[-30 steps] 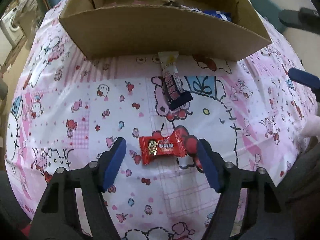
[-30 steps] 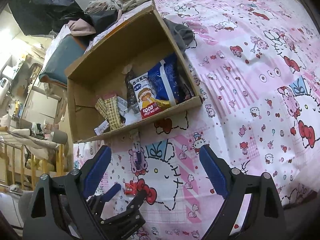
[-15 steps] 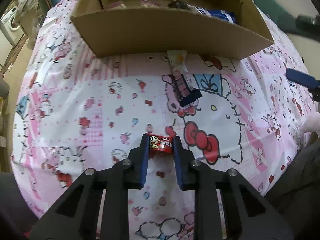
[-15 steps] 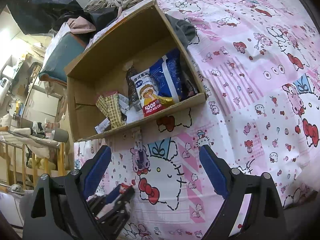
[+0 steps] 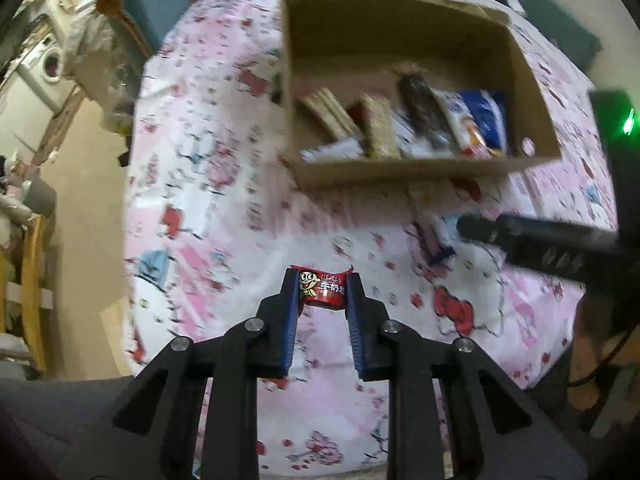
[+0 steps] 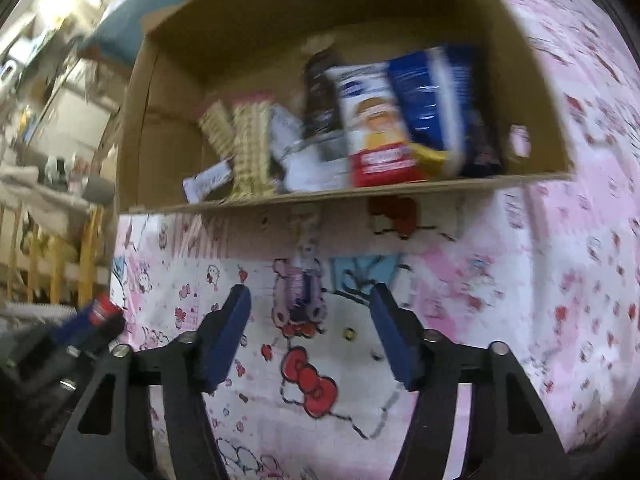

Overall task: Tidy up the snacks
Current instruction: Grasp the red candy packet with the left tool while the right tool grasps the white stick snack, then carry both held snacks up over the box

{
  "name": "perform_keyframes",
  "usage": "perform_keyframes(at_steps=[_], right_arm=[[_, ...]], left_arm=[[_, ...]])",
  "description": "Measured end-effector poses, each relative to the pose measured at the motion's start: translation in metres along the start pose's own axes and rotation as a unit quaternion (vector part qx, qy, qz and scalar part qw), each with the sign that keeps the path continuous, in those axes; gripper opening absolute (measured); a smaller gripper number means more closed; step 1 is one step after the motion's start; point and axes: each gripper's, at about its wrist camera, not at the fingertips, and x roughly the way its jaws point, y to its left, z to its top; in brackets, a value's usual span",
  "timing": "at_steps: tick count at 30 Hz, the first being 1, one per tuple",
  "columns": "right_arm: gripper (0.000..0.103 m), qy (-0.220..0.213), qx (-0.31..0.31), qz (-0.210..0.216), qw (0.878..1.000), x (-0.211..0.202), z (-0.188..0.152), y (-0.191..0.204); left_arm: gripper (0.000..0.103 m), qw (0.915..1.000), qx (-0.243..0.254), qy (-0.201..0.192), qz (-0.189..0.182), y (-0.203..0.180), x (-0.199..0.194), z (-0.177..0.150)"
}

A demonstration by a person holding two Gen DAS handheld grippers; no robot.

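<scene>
The left gripper [image 5: 322,289] pinched a crinkly red candy [image 5: 322,288] between its ribbed blue jaws, lifted off the bed [image 5: 224,208]. The right gripper [image 6: 310,334] had just been closing, its jaws spread with nothing between them, above a blurred purple bar [image 6: 299,296] near the cardboard box [image 6: 360,194] of snack packets [image 6: 376,128].

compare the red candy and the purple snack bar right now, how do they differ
The red candy is pinched between the pads of the left gripper, off the cloth; the purple snack bar lies flat on the pink cartoon sheet, ungripped, ahead of the open right gripper, whose jaws have just been closing. The candy is short and red; the bar is longer and purple. Both remain outside the cardboard box.
</scene>
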Motion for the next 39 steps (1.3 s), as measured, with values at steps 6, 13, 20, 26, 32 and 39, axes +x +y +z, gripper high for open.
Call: perform_keyframes(at_steps=[6,13,20,26,32,39], right_arm=[[0.047,0.038,-0.028,-0.032,0.998,0.040,0.001,0.017],[0.021,0.038,-0.066,-0.065,0.995,0.059,0.001,0.034],[0.020,0.037,-0.077,-0.057,0.995,0.059,-0.004,0.044],[0.020,0.032,-0.076,-0.047,0.995,0.052,-0.008,0.049],[0.020,0.026,-0.075,-0.035,0.996,0.036,-0.017,0.055],[0.020,0.028,-0.060,-0.007,0.998,0.012,-0.029,0.057]], left_arm=[[0.019,0.9994,-0.035,0.001,-0.008,0.011,0.010,0.004],[0.019,0.9973,-0.070,0.010,-0.020,0.019,0.019,0.006],[0.019,0.9970,-0.075,0.003,-0.018,0.020,0.020,0.012],[0.019,0.9979,-0.063,-0.005,-0.010,0.016,0.021,0.011],[0.019,0.9973,-0.073,-0.008,-0.001,0.022,0.023,0.010],[0.019,0.9972,-0.071,-0.010,0.020,0.024,0.026,0.008]])
